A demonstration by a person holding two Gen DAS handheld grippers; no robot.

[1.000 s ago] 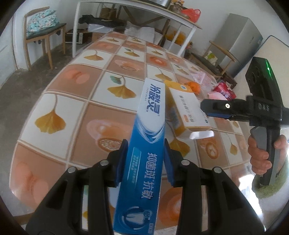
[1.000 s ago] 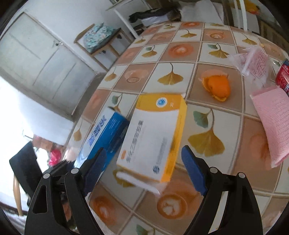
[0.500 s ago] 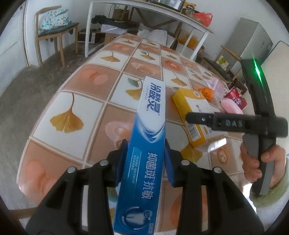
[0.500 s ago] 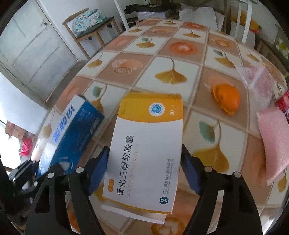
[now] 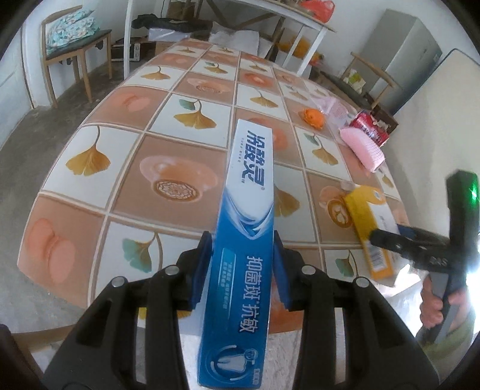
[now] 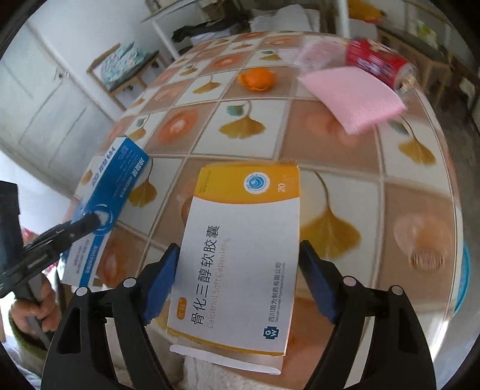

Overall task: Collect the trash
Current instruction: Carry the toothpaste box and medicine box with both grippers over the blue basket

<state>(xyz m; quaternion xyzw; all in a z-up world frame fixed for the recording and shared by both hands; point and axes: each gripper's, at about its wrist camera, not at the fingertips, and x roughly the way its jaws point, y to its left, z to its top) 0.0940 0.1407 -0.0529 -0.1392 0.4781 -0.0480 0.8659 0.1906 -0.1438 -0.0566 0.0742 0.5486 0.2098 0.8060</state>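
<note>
A long blue toothpaste box (image 5: 249, 228) sticks forward between the pads of my left gripper (image 5: 241, 243), which is shut on it above the near edge of the tiled table (image 5: 126, 168). My right gripper (image 6: 237, 258) carries a yellow-and-white medicine box (image 6: 240, 255) above the table's near edge. Its pads touch the box's two long sides and its jaws are opening slightly. In the left wrist view the medicine box (image 5: 367, 228) and right gripper (image 5: 399, 240) are at the right. The right wrist view has the toothpaste box (image 6: 111, 192) and left gripper (image 6: 81, 225) at the left.
On the table's far right lie an orange peel (image 5: 313, 117), a pink cloth (image 5: 363, 147), a red can (image 5: 370, 127) and a clear plastic wrapper (image 5: 333, 105). A wooden chair (image 5: 75, 45) and a white table (image 5: 270, 18) stand beyond it.
My right gripper closed on the medicine box, lifted it and carried it toward the table's near edge. My left gripper drew back a little with the toothpaste box.
</note>
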